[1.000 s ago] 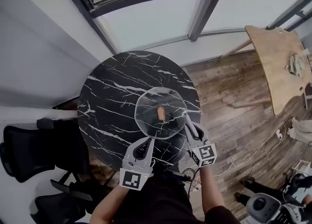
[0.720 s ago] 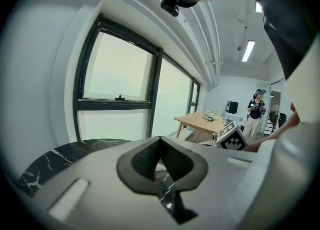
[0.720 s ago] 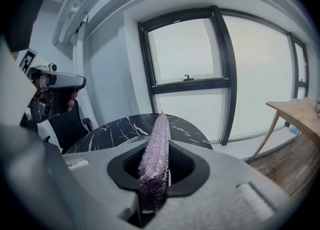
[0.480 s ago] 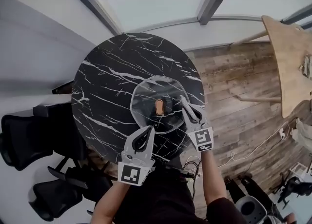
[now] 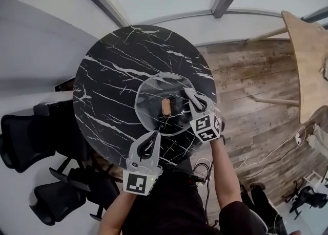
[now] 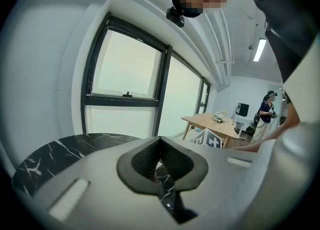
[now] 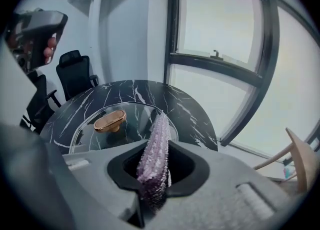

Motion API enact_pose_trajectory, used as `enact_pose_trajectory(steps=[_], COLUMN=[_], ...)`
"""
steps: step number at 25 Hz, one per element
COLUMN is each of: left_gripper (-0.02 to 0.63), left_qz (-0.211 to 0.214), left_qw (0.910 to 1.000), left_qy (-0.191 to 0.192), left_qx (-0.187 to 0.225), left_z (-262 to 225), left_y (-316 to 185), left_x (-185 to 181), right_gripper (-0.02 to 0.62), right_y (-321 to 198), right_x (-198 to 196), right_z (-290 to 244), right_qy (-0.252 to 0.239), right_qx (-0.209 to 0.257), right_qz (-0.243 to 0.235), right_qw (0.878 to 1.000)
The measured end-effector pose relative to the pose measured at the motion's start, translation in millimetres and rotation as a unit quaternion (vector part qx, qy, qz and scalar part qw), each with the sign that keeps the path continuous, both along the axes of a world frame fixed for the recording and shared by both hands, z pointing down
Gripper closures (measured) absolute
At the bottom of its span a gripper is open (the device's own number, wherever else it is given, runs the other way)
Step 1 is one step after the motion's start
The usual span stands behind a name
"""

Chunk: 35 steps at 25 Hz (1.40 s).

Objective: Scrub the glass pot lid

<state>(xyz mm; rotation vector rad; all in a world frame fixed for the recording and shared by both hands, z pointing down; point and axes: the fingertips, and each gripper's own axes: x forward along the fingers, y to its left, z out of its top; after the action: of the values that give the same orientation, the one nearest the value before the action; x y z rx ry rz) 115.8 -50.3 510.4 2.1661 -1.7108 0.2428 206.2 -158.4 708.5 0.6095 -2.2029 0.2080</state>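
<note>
Head view, glass lid (image 5: 148,101), knob (image 5: 166,107) aligned near-far

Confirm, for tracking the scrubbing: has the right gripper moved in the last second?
Yes: the right gripper advanced from the table edge farther over the lid.

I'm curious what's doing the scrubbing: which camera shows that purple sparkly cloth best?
The right gripper view: the purple cloth stands at its centre, pinched in the jaws of the right hand-held gripper. The head view shows only that gripper over the glass lid; the cloth can't be made out. The left gripper view misses it.
</note>
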Motion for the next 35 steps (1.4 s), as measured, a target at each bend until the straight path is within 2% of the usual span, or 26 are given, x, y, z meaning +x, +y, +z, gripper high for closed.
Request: enact_pose_trajectory(steps=[4, 10, 17, 29, 35], left_gripper=[0.603, 0.603, 0.603, 0.603, 0.603], left_qz=[-0.002, -0.005, 0.006, 0.016, 0.026], left_qw=[1.0000, 0.9999, 0.9999, 0.9999, 0.9995], left_qy=[0.002, 0.005, -0.004, 0.001, 0.007], left_qx=[-0.005, -0.013, -0.011, 0.001, 0.014], left_z=[1, 5, 2, -11, -19], left_y=[5, 10, 12, 14, 21], left_x=[0, -4, -7, -19, -30], right_gripper=[0.525, 0.525, 0.523, 0.523, 0.522], right_y=[0, 9, 19, 47, 60], right_x=[-10, -19, -19, -31, -32], right_z=[11, 25, 30, 36, 38], right_qy=[-0.003, 0.005, 0.059, 0.140, 0.172], right_qx=[-0.004, 0.004, 0.043, 0.055, 0.061], right_qz=[-0.003, -0.066, -0.135, -0.168, -0.153], right_qw=[1.000, 0.998, 0.988, 0.974, 0.971])
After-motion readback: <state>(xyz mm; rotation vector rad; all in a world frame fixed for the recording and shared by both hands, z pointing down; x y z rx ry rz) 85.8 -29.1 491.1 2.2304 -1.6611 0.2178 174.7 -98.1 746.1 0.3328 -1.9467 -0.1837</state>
